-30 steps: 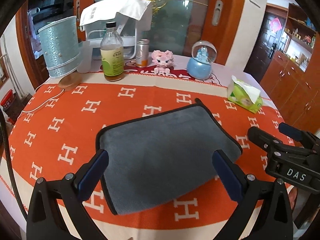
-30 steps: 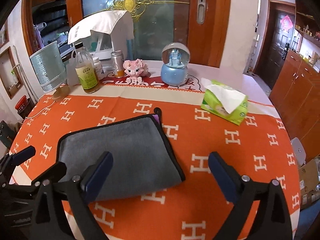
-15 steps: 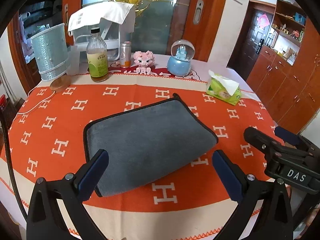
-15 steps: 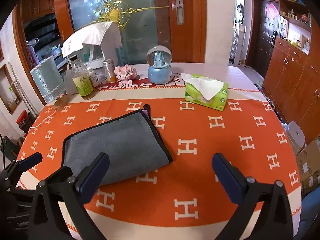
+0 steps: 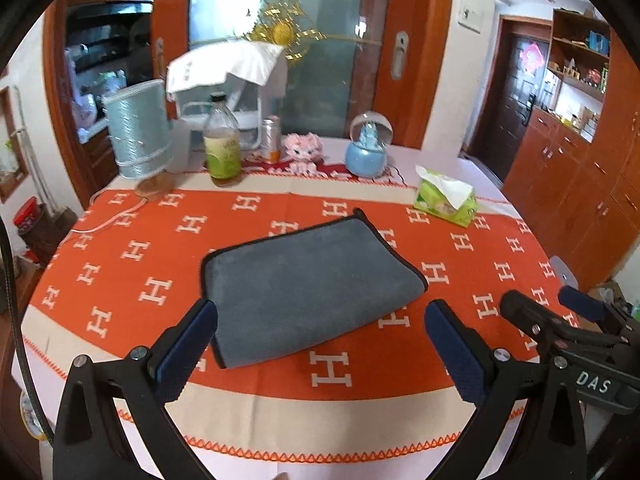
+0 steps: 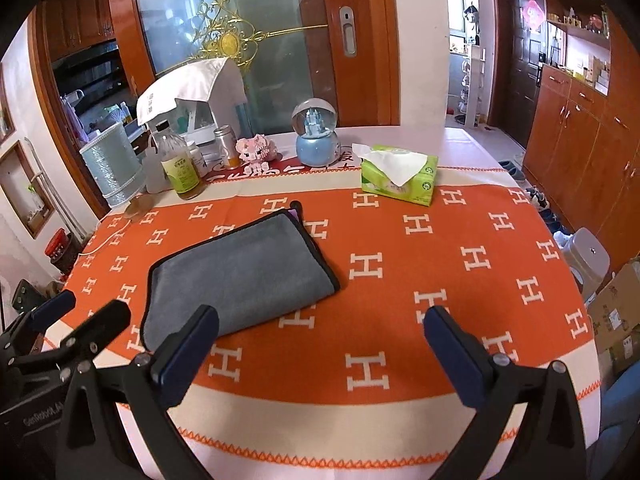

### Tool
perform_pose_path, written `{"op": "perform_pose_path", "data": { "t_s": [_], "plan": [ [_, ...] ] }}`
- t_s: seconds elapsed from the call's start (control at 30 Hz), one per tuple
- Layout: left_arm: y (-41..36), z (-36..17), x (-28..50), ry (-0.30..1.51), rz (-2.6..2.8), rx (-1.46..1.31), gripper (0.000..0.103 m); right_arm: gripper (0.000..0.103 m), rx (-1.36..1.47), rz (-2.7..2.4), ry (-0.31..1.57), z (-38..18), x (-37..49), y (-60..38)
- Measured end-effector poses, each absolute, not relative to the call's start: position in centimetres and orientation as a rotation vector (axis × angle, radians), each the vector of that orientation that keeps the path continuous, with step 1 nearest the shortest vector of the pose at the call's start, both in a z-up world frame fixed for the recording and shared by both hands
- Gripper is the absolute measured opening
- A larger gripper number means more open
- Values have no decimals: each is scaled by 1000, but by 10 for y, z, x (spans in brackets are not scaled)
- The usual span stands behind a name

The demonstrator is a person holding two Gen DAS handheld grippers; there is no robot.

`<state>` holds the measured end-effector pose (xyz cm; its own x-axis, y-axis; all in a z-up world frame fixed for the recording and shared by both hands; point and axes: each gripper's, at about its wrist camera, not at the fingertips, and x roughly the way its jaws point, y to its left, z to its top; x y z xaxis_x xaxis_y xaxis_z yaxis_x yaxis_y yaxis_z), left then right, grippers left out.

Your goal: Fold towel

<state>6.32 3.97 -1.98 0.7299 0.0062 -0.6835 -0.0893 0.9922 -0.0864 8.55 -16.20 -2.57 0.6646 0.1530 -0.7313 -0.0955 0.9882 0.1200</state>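
Note:
A grey towel [image 5: 308,280] with dark piping lies folded flat on the orange H-patterned tablecloth [image 5: 120,264]; it also shows in the right wrist view [image 6: 240,272]. My left gripper [image 5: 320,344] is open and empty, held above the table's near edge, just short of the towel. My right gripper [image 6: 320,344] is open and empty, to the right of the towel and apart from it. Each gripper shows at the edge of the other's view: the right one [image 5: 560,320], the left one [image 6: 76,316].
At the back of the table stand a pale blue lamp [image 5: 138,132], a bottle [image 5: 222,148], a can [image 5: 271,140], a pink toy [image 5: 303,152], a snow globe [image 5: 370,146] and a green tissue pack [image 5: 446,200]. Wooden cabinets [image 6: 580,140] and a stool [image 6: 588,260] stand at the right.
Both grippers have pulled back and up from the towel, toward the table's near edge. The towel lies still and looks smaller in both views. Both grippers stay open.

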Motion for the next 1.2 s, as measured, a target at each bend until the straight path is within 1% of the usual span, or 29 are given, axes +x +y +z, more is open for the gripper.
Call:
{"op": "perform_pose_path", "data": {
  "t_s": [0.33,0.77,0.9,1.2],
  "plan": [
    [35,-13,39,788,39,-119,102,103,67,134,785,-6,49,-167],
    [25,-6,15,827,25,-96,102,103,101,151,833,-5,21,-176],
    [21,-3,7,816,38,-64,102,103,102,141,840,-6,14,-177],
    [23,-2,-2,816,41,-86,102,103,90,122,852,-9,1,-180]
  ]
}}
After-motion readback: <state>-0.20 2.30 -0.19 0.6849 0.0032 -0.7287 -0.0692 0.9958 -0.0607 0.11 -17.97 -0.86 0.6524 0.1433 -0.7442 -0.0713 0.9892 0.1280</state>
